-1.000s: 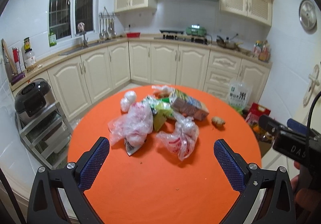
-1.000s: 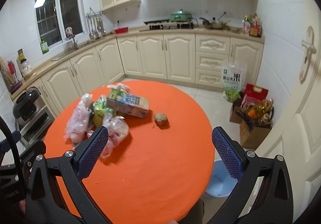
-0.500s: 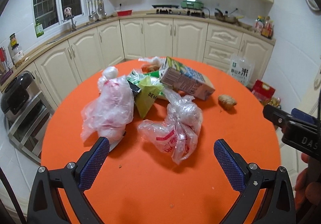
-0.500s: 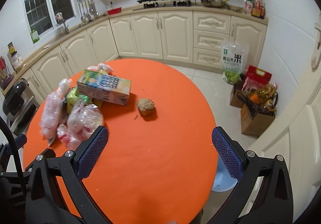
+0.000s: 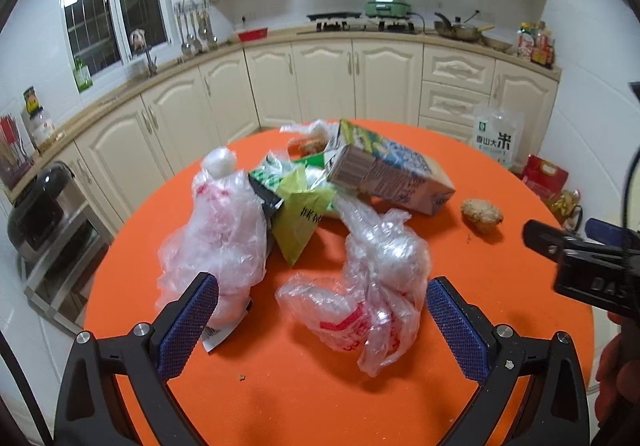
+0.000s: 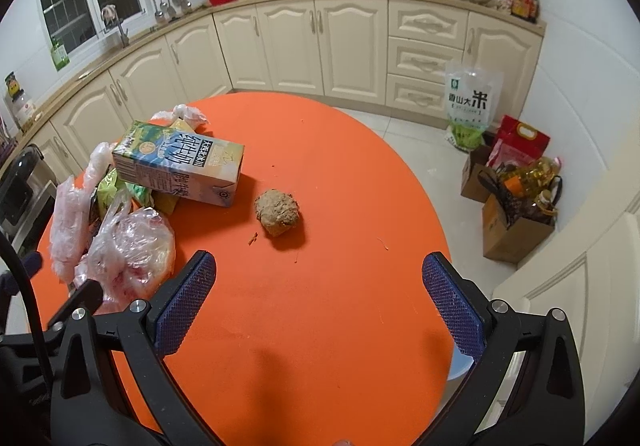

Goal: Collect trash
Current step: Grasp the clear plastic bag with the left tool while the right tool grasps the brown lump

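Note:
A heap of trash lies on the round orange table (image 5: 280, 398): a crumpled clear bag with red print (image 5: 360, 294), a second clear bag (image 5: 220, 230), a green wrapper (image 5: 298, 222), a milk carton (image 5: 384, 174) on its side and a brown lump (image 5: 482, 215). My left gripper (image 5: 320, 326) is open, its fingers either side of the near bag, just short of it. My right gripper (image 6: 320, 306) is open above bare table, with the brown lump (image 6: 278, 212) ahead of it and the carton (image 6: 180, 164) ahead to the left.
Cream kitchen cabinets (image 6: 352, 46) curve behind the table. A rice bag (image 6: 472, 106), boxes and oil bottles (image 6: 520, 198) stand on the floor to the right. A light blue bin (image 6: 460, 370) peeks out under the table's right edge. A metal rack with a cooker (image 5: 44, 214) stands left.
Both grippers have moved forward and lower toward the table; the trash heap and the brown lump appear larger and closer. Both stay open.

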Tool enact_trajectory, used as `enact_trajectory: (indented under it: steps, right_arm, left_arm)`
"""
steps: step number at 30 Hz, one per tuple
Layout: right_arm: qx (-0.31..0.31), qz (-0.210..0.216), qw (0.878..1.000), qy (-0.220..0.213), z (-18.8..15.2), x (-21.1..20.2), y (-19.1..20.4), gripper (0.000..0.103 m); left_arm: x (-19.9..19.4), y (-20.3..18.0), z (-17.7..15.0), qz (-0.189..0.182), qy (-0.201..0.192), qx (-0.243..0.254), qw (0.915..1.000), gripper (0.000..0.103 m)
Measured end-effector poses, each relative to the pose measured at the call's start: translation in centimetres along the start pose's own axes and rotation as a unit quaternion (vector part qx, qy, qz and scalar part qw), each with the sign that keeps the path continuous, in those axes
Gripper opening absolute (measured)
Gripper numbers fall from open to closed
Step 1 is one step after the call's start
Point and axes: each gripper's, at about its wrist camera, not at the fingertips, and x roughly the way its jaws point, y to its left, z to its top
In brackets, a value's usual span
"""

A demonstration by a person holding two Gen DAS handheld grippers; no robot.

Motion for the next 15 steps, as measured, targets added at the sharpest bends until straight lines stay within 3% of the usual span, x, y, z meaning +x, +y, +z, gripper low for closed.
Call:
enact_trajectory:
  steps: [5, 10, 15]
  right_arm:
    - [0.003, 0.005, 1.0, 0.003, 0.1, 0.5, -0.1, 0.103]
    - [0.002, 0.006, 1.0, 0.005, 0.3, 0.8, -0.1, 0.103]
    - [-0.004, 0.013, 1.0, 0.012, 0.8, 1.6, -0.1, 0.103]
  left_arm:
    - [2.8, -1.4, -0.2, 0.046, 0.02, 0.028, 0.9984, 0.102]
    - [3.6, -1.0, -0.1, 0.072, 0.013, 0.019, 0.9971, 0.102]
    - [2.6, -0.3, 0.0, 0.075, -0.003, -0.004, 0.9972, 0.102]
